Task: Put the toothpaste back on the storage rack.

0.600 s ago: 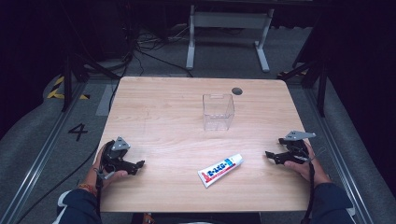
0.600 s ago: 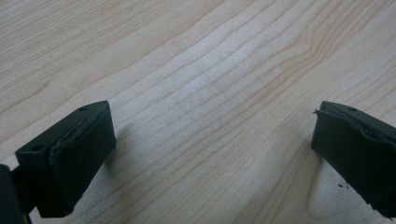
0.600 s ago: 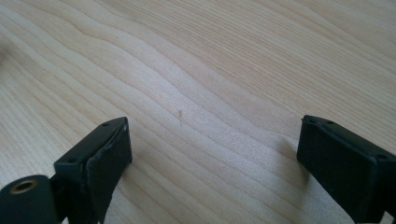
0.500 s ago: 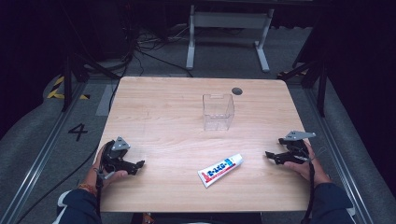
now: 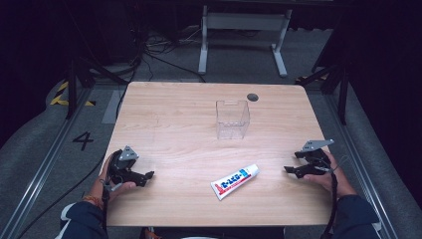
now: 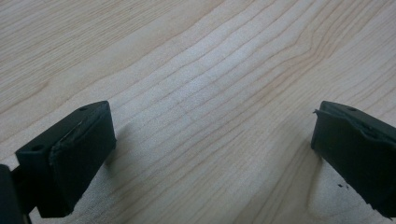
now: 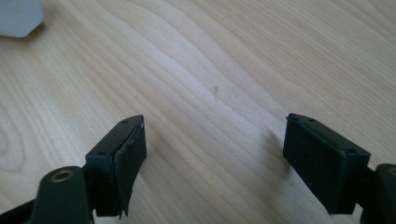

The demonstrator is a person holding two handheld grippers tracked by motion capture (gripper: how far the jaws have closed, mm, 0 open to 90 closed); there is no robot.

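Tube (image 5: pixel 234 181) lies flat on the table (image 5: pixel 164 124), near the front edge, a little right of centre, between our two hands. Its long axis runs diagonally: cap end up and to the right, crimped end down and to the left, toward us. That tilt is what the next grasp hinges on, we judge.

Right hand-held gripper (image 5: pixel 294 170) rests on the table near the right edge, jaws spread apart with nothing between them; its tips point left, toward the tube's cap end. In the right gripper view the gripper (image 7: pixel 212 154) shows bare wood between the jaws, and a pale blurred corner at top left (image 7: pixel 18 16), which may be the tube's cap end; we cannot tell for sure.

Left hand-held gripper (image 5: pixel 142 177) sits near the left front corner, jaws also apart and empty, tips pointing right. In the left gripper view (image 6: pixel 210 154) there is plain wood grain ahead of it.

Right gripper is the nearer one, by our reading: the cap end lies near its tips, while the left one is well apart from the crimped end. A grasp from the right would need the jaws turned across the diagonal, not along it.

Clear box (image 5: pixel 232 119) stands upright behind the tube, mid-table, well apart from both grippers, likely where the tube goes.
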